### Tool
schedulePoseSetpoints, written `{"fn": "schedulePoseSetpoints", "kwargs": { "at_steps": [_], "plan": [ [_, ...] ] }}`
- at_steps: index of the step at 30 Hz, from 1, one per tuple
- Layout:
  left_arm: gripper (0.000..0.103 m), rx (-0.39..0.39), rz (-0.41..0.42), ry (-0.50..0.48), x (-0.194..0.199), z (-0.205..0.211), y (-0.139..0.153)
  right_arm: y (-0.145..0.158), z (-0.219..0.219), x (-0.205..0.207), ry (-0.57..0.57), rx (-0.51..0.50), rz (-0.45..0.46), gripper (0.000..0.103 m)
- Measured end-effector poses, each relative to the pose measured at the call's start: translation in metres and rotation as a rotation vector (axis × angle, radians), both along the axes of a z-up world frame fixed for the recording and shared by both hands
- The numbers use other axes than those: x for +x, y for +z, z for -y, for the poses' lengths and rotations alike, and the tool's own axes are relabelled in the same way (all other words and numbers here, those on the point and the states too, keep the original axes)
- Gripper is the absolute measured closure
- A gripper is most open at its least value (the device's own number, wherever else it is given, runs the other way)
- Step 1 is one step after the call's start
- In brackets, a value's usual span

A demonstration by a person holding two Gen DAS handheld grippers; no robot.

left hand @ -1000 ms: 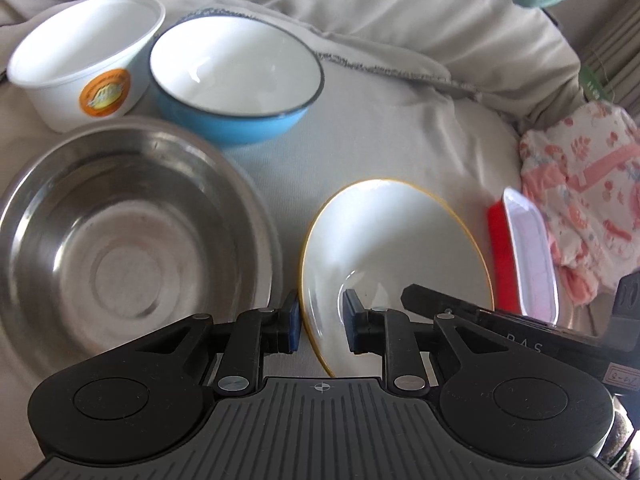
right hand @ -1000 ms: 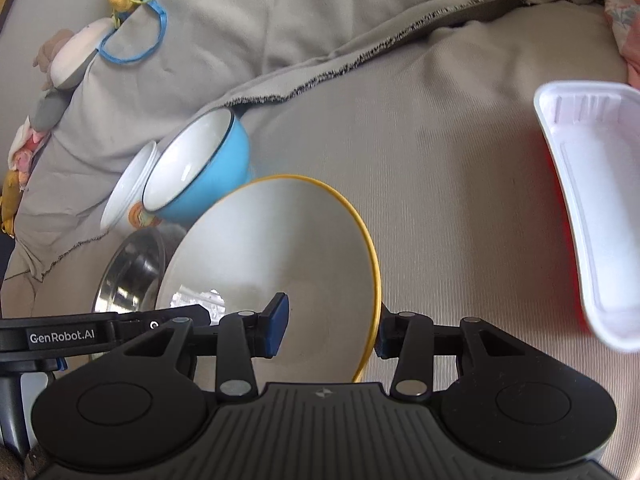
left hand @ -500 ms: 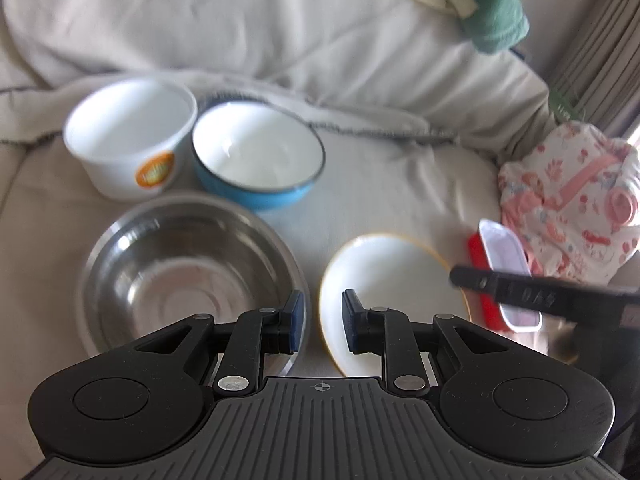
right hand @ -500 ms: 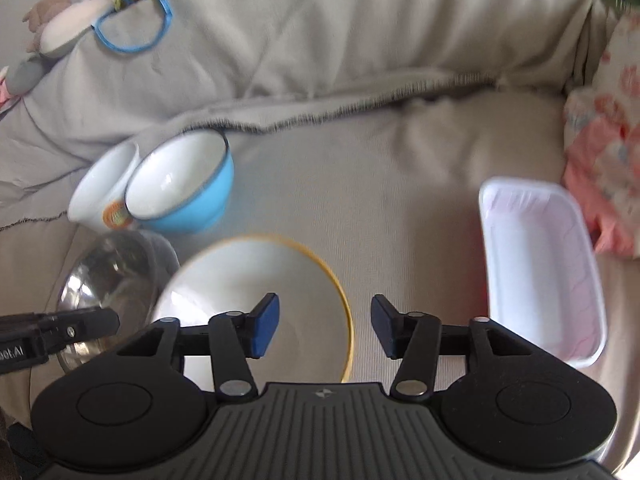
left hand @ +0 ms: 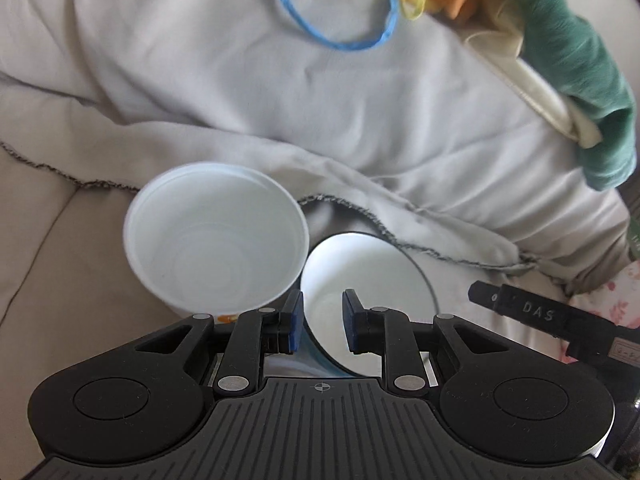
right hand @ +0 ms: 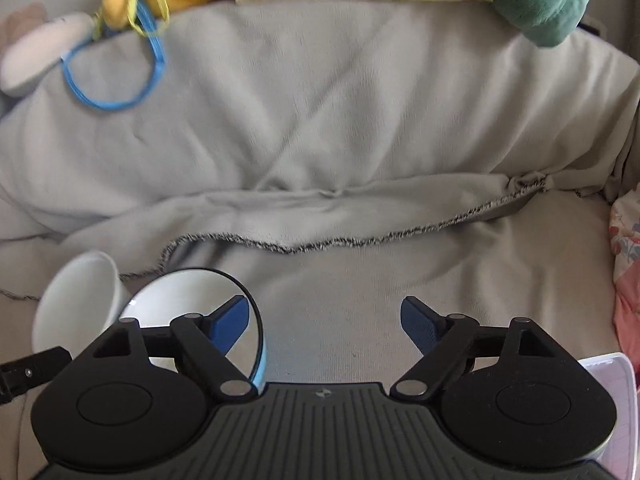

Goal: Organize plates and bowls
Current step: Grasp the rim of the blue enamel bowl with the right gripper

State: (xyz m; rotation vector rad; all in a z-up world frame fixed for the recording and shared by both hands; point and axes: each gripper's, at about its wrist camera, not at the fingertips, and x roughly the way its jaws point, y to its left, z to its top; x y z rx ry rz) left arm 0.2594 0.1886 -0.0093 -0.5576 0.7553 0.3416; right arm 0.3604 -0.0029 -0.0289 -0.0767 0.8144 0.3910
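A white plastic bowl [left hand: 216,236] and a blue enamel bowl [left hand: 368,284] with a white inside stand side by side on the grey sofa cover. My left gripper [left hand: 320,326] hovers above them, its jaws a small gap apart and empty. In the right wrist view the same white bowl [right hand: 76,300] and blue bowl [right hand: 180,300] sit at lower left. My right gripper [right hand: 326,326] is wide open and empty over bare cloth. The yellow-rimmed plate and steel bowl are out of view.
A white tray [right hand: 616,396] shows at the lower right edge. Pink floral cloth [right hand: 628,272] lies at the right. A blue cord loop [right hand: 116,76], soft toys and a green cloth [right hand: 540,0] rest on the sofa back. The right gripper's body [left hand: 560,324] shows at the right.
Both grippers have lifted and tilted up toward the sofa back. The yellow-rimmed plate and steel bowl have dropped out of view. The right gripper has opened wider.
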Motion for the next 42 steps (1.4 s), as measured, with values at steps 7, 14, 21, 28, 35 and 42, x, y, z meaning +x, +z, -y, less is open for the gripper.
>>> {"fn": "schedulePoseSetpoints", "kwargs": {
  "at_steps": [7,14,21,28,35,42],
  "plan": [
    [0.079,0.017,-0.084,0.011,0.024,-0.004,-0.030,-0.022,-0.017,0.011,0.159,0.085,-0.116,0.020],
    [0.079,-0.007,-0.109,-0.008,0.042,-0.008,-0.048,-0.052,-0.035,0.018,0.177,0.071,-0.225,0.036],
    [0.074,-0.031,-0.117,-0.048,0.045,-0.001,-0.045,-0.066,-0.035,0.018,0.222,0.089,-0.300,0.069],
    [0.070,-0.107,-0.127,-0.168,0.045,0.037,-0.056,-0.050,0.004,0.017,0.214,0.025,-0.269,0.069],
    [0.074,-0.111,-0.151,-0.154,0.075,0.036,-0.071,-0.072,0.032,0.045,0.173,0.164,-0.396,0.070],
    [0.075,-0.149,-0.174,-0.124,0.080,0.039,-0.082,-0.074,0.038,0.049,0.203,0.208,-0.412,0.070]
  ]
}}
